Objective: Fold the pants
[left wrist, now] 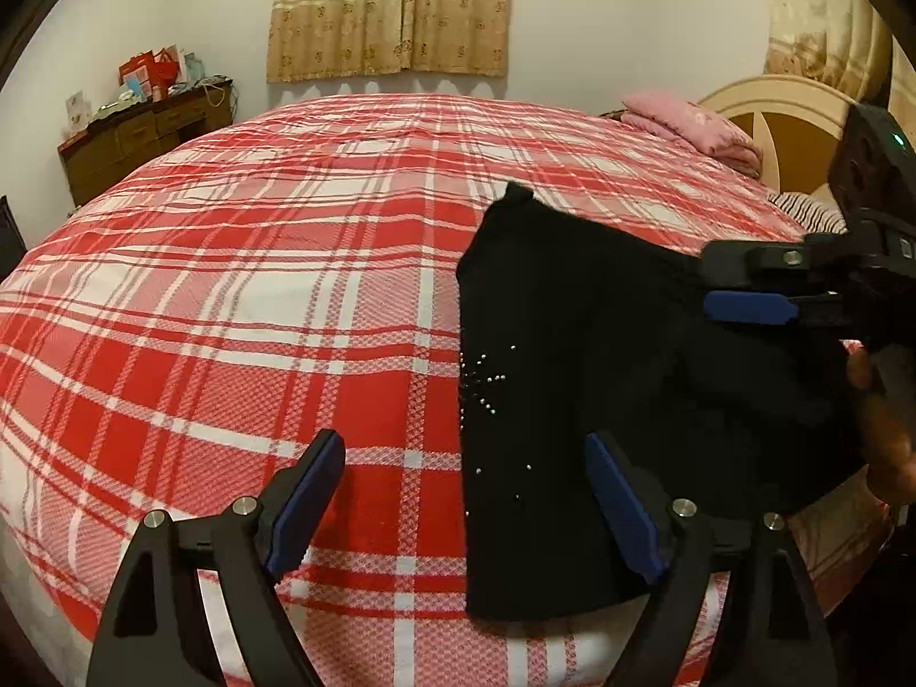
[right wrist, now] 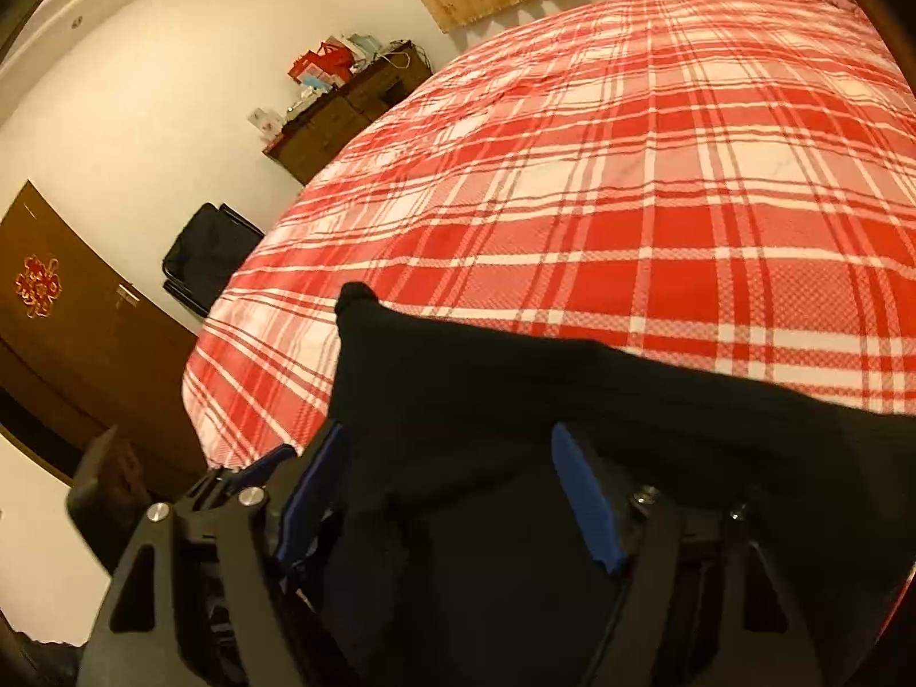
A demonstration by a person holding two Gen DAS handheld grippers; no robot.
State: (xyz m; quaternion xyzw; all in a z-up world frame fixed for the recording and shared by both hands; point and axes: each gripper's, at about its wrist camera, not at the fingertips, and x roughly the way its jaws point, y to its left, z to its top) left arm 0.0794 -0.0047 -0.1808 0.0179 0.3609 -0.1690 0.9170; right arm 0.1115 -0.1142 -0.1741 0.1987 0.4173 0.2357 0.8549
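The black pants (left wrist: 601,401), folded, with small silver studs near their left edge, lie on the near right part of the red plaid bed (left wrist: 257,286). My left gripper (left wrist: 461,446) is open. Its jaws straddle the pants' left edge: one pad over bare sheet, the other over the black cloth. My right gripper (left wrist: 709,281) comes in from the right over the pants, rolled so that one finger sits above the other. In the right wrist view the pants (right wrist: 515,378) fill the gap between the right gripper's (right wrist: 449,435) wide blue pads, which are not seen pressing the cloth.
A folded pink blanket (left wrist: 693,126) and a rounded headboard (left wrist: 790,131) are at the far right. A cluttered wooden dresser (left wrist: 143,137) stands by the far left wall. A black bag (right wrist: 212,252) and a brown door (right wrist: 68,315) lie beyond the bed's left side.
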